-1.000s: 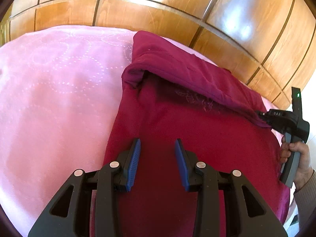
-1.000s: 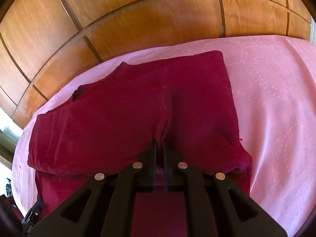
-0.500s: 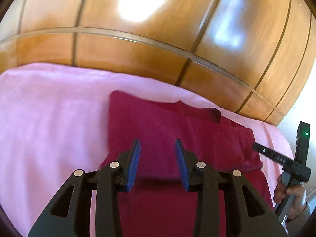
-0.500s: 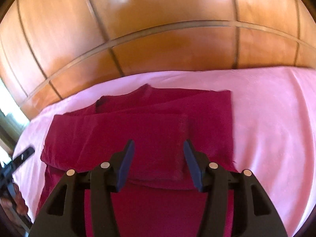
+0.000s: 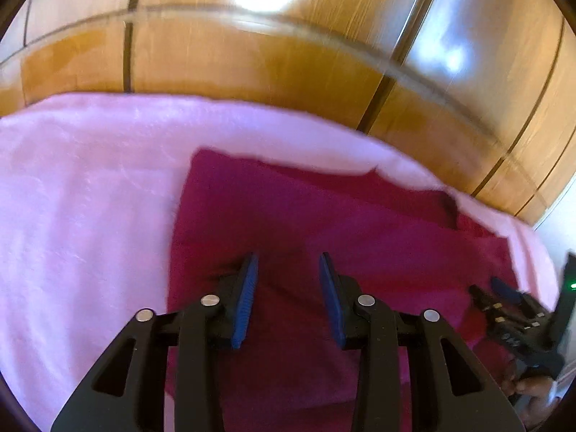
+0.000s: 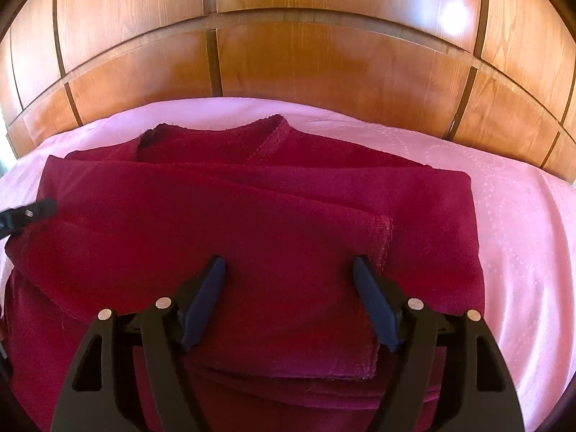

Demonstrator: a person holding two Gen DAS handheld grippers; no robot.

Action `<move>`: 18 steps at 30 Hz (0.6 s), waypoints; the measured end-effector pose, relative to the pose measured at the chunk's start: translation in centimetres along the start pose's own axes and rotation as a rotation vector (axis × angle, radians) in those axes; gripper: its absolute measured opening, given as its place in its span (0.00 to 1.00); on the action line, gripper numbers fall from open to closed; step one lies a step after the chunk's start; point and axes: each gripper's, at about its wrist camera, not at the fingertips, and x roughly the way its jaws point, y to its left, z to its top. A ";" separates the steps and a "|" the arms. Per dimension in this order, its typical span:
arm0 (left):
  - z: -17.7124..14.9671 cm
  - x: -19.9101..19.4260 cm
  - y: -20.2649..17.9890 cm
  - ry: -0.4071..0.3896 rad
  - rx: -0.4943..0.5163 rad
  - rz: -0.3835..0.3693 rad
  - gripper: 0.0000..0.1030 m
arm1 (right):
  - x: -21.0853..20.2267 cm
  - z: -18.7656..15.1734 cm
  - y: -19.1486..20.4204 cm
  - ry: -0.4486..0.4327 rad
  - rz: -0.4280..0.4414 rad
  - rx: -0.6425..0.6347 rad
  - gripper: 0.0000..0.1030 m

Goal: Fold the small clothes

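A dark red garment lies folded on a pink bed cover, with a sleeve laid across its body and the neckline at the far side. It also shows in the left wrist view. My right gripper is open and empty just above the garment's near part. My left gripper is open and empty above the garment's left part. The right gripper shows at the right edge of the left wrist view, and one finger of the left gripper shows at the left edge of the right wrist view.
A glossy wooden headboard rises behind the bed. Pink cover spreads to the left of the garment in the left wrist view. The left wrist view is motion-blurred.
My right gripper let go of the sleeve fold, opened wide and drew back. My left gripper pulled back, staying open. The sleeve now lies flat across the garment.
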 end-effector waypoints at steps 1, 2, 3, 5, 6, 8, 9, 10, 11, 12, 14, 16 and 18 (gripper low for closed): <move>0.4 -0.6 -0.2 -0.024 -0.001 -0.011 0.34 | 0.0 0.0 0.0 -0.002 0.001 0.001 0.72; 1.0 -1.0 -0.1 -0.044 -0.006 -0.023 0.34 | -0.1 0.0 0.1 -0.004 0.000 -0.001 0.72; 1.6 -1.2 0.1 -0.051 -0.012 -0.029 0.34 | 0.0 -0.1 0.2 -0.004 -0.001 -0.002 0.73; 3.2 -0.5 0.1 -0.043 -0.015 -0.017 0.34 | 0.0 0.0 0.4 -0.004 -0.005 -0.004 0.73; 4.0 0.8 0.0 -0.011 -0.004 0.008 0.34 | 0.0 0.0 0.4 -0.004 -0.005 -0.004 0.73; 4.7 2.8 0.4 0.036 -0.012 0.081 0.34 | 0.0 0.1 0.4 -0.004 -0.004 -0.003 0.73; 4.5 4.7 1.1 0.087 -0.024 0.118 0.34 | 0.0 0.1 0.4 -0.005 -0.002 -0.002 0.73; 4.0 5.6 1.7 0.094 -0.025 0.124 0.34 | 0.1 0.1 0.4 -0.006 -0.001 -0.002 0.74; 3.6 5.8 1.6 0.051 0.002 0.131 0.34 | 0.1 0.0 0.4 -0.006 -0.002 -0.003 0.74; 3.4 5.7 1.1 0.040 0.031 0.153 0.34 | 0.1 0.0 0.4 -0.007 -0.005 -0.005 0.74; 3.1 5.0 0.5 0.028 0.049 0.176 0.34 | 0.1 0.0 0.2 -0.008 0.002 0.001 0.74; 2.6 3.0 0.2 0.022 0.022 0.152 0.34 | 0.1 0.0 0.1 -0.008 0.008 0.005 0.74; 1.6 0.4 -0.3 -0.002 0.033 0.119 0.34 | 0.1 0.0 0.1 -0.008 0.007 0.005 0.74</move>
